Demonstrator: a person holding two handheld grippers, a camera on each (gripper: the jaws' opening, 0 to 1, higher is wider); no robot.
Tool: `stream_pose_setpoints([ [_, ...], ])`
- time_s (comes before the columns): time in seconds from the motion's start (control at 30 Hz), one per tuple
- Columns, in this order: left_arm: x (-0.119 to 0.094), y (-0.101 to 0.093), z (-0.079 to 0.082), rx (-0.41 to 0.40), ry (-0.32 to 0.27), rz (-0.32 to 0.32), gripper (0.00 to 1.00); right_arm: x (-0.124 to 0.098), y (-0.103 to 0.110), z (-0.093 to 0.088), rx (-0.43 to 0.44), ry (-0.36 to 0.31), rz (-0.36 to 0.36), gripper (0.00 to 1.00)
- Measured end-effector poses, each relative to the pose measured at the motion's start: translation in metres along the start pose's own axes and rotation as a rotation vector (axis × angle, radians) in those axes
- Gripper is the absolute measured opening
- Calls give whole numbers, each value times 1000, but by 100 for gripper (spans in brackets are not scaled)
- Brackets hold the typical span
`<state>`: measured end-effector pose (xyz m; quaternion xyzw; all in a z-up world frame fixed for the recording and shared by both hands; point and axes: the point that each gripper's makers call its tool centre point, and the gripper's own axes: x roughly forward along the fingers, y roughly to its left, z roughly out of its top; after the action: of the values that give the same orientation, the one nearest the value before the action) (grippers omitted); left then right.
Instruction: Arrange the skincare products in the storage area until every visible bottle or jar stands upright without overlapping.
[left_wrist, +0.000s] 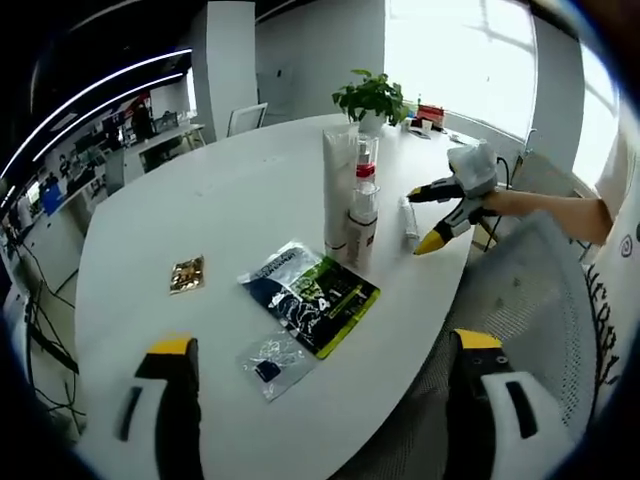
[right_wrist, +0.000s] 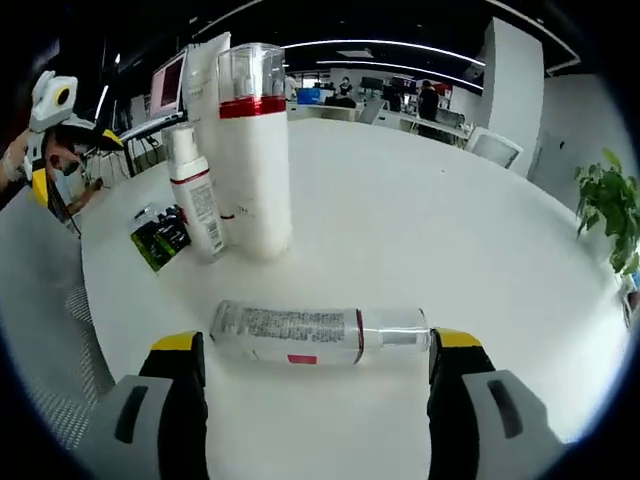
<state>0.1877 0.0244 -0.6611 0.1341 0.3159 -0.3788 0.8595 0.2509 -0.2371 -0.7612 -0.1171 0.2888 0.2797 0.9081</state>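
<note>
White oval tabletop (left_wrist: 230, 200) fills middle of left gripper view. Dark-and-green printed packet (left_wrist: 310, 295) lies flat near frame centre, small clear plastic bag (left_wrist: 272, 362) just below it, near tabletop edge. Small gold-brown square sachet (left_wrist: 187, 274) left of packet, apart from it. Potted green plant (left_wrist: 370, 100) at far end, upper middle of frame. Grey mesh chair (left_wrist: 520, 290) at right edge of tabletop. Bright window (left_wrist: 460, 50) upper right. Office desks with monitors (left_wrist: 150, 125) upper left.
</note>
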Motion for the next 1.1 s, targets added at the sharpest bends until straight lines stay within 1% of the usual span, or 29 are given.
stream_pose_setpoints([
  [0.13, 5, -5, 3, 15, -15, -35, 99, 4, 0, -2, -9, -6, 0, 90],
  [0.2, 8, -9, 6, 33, -16, -44, 99, 4, 0, 0, -11, -33, -3, 87],
  [0.23, 13, -20, 17, 46, -17, -53, 97, 3, 1, 2, -12, -45, 0, 87],
  [0.27, 15, -25, 20, 51, -17, -64, 95, 4, 2, 2, -14, -46, 0, 87],
  [0.33, 20, -31, 21, 55, -21, -89, 91, 4, 2, 2, -21, -47, 2, 87],
  [0.37, 24, -41, 28, 57, -17, -113, 89, 3, 3, 3, -28, -53, 1, 86],
  [0.4, 26, -47, 30, 64, -15, -136, 85, 2, 4, 4, -34, -58, -1, 86],
  [0.43, 30, -53, 32, 71, -14, -162, 80, 1, 5, 5, -44, -62, 0, 86],
  [0.47, 33, -58, 33, 72, -13, -179, 75, -1, 6, 7, -58, -69, -3, 85],
  [0.5, 37, -67, 35, 75, -11, -216, 70, -2, 6, 8, -72, -72, -8, 84],
  [0.53, 42, -73, 38, 75, -17, -236, 66, -4, 8, 9, -97, -73, -8, 84],
  [0.57, 48, -82, 41, 75, -26, -271, 63, -5, 9, 10, -114, -74, -8, 83],
  [0.63, 59, -91, 46, 62, -25, -301, 57, -6, 11, 9, -162, -55, -14, 82],
  [0.67, 63, -97, 49, 74, -31, -322, 55, -7, 13, 12, -198, -61, -9, 81],
  [0.7, 69, -104, 54, 78, -35, -335, 52, -7, 14, 11, -191, -55, -13, 80],
  [0.77, 79, -108, 57, 74, -28, -354, 46, -7, 15, 10, -190, -55, -2, 80],
  [0.8, 88, -111, 60, 63, -30, -356, 43, -6, 15, 10, -184, -56, 1, 80],
  [0.87, 100, -120, 63, 62, -20, -366, 36, -5, 14, 10, -180, -57, -2, 80],
  [0.93, 110, -129, 67, 82, -24, -378, 32, -6, 14, 10, -172, -61, -6, 80],
  [1.0, 120, -137, 71, 95, -27, -375, 30, -9, 15, 10, -168, -69, -7, 80],
  [1.03, 125, -140, 73, 112, -27, -372, 29, -10, 16, 9, -167, -70, -7, 80],
  [1.07, 133, -144, 74, 143, -24, -358, 28, -11, 17, 8, -166, -70, -10, 80],
  [1.1, 138, -144, 74, 185, -14, -348, 27, -13, 18, 7, -166, -72, -9, 80],
])
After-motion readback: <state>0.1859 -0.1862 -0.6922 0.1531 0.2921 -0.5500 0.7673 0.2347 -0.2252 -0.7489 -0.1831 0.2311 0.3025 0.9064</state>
